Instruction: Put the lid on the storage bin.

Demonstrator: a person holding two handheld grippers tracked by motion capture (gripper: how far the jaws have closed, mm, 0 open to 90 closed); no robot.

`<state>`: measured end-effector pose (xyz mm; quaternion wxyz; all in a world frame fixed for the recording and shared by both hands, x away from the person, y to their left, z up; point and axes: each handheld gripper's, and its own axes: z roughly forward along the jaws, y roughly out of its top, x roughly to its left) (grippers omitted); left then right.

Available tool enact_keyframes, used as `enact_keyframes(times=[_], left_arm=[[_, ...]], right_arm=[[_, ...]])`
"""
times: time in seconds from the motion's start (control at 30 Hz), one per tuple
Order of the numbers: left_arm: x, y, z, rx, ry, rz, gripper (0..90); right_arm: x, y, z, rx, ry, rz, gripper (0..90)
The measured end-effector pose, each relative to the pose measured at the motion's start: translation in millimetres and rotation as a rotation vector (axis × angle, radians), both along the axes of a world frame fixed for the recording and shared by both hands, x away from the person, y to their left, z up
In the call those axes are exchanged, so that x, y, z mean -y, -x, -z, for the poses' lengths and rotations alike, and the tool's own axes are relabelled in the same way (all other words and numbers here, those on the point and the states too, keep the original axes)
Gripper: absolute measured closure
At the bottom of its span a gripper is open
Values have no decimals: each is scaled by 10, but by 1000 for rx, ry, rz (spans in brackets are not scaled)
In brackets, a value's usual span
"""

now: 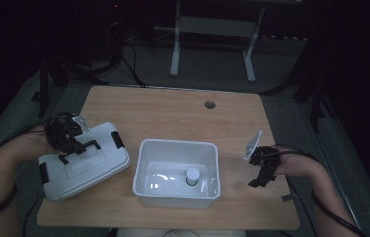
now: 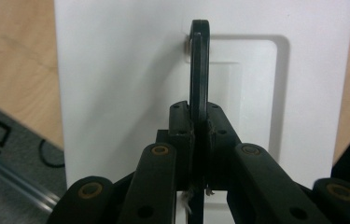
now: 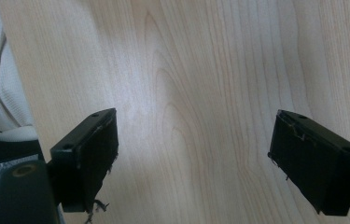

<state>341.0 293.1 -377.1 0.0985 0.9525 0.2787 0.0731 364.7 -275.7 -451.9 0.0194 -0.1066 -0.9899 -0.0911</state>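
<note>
— Pinching what, the left gripper?
— The black handle of the white lid; both jaws are pressed onto it from either side. The lid lies on the wooden table, left of the white bin and just beside it.
— And the right gripper?
— Spread wide with nothing between the jaws, over bare wood to the right of the bin.
— Anything in the bin?
— A small white-capped bottle stands upright near its right wall, apart from both grippers
</note>
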Motion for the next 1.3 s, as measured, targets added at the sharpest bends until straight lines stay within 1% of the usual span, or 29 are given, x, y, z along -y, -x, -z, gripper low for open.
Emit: enact_keyframes(times=[0.03,0.07,0.1,0.13,0.17,0.2,0.27,0.33,0.37,0.43,0.47,0.5,0.53,0.63,0.67,0.77,0.8,0.87,0.9,0.93,1.0,1.07,1.1,1.13,1.3], left_arm=[[7,16,-69,8,0,4,837],[17,32,-136,26,8,9,837],[17,32,-136,26,8,9,837],[42,56,-243,33,20,20,837],[69,70,-309,47,34,29,837],[98,79,-354,51,33,41,837],[165,89,-428,66,43,61,837],[249,86,-478,75,34,84,837],[289,79,-496,73,42,92,837],[392,67,-515,75,36,116,837],[441,55,-522,69,44,131,837],[498,48,-526,69,42,144,837],[558,43,-532,77,43,158,837],[738,18,-544,80,52,204,836],[800,8,-545,70,58,221,837],[980,-15,-549,66,63,264,837],[1037,-22,-553,72,59,276,837],[1137,-38,-562,68,70,300,837],[1190,-39,-566,71,77,306,837],[1228,-41,-568,71,76,313,837],[1334,-53,-578,66,81,338,837],[1431,-59,-576,63,77,354,837],[1431,-59,-576,63,77,354,837],[1525,-65,-571,57,67,375,837],[1725,-78,-557,46,66,420,836]], right_arm=[[-2,3,-7,0,-2,0,151],[-4,6,-11,0,-3,1,151],[-6,7,-17,2,-2,-1,151],[-9,10,-22,1,-4,0,151],[-11,11,-23,-1,-8,1,151],[-12,12,-21,0,-10,0,151],[-13,13,-14,-3,-9,2,151],[-15,14,-7,-6,1,-1,151],[-16,17,-8,-8,0,0,151],[-16,19,-8,-9,-7,2,151],[-16,20,-6,-9,-6,2,151],[-14,22,-2,-11,-7,2,151],[-12,20,2,-13,-7,3,151],[-4,18,19,-14,-5,8,151],[-3,17,25,-14,-5,9,151],[-1,18,44,-19,-8,9,151],[0,18,50,-21,-8,11,151],[3,18,59,-21,-6,13,151],[6,17,61,-21,-7,13,151],[8,18,61,-22,-10,15,151],[14,20,65,-22,-13,16,151],[22,19,73,-20,-6,18,151],[27,17,81,-17,-3,16,151],[30,18,86,-19,-2,22,151],[66,15,98,-9,-12,32,151]])
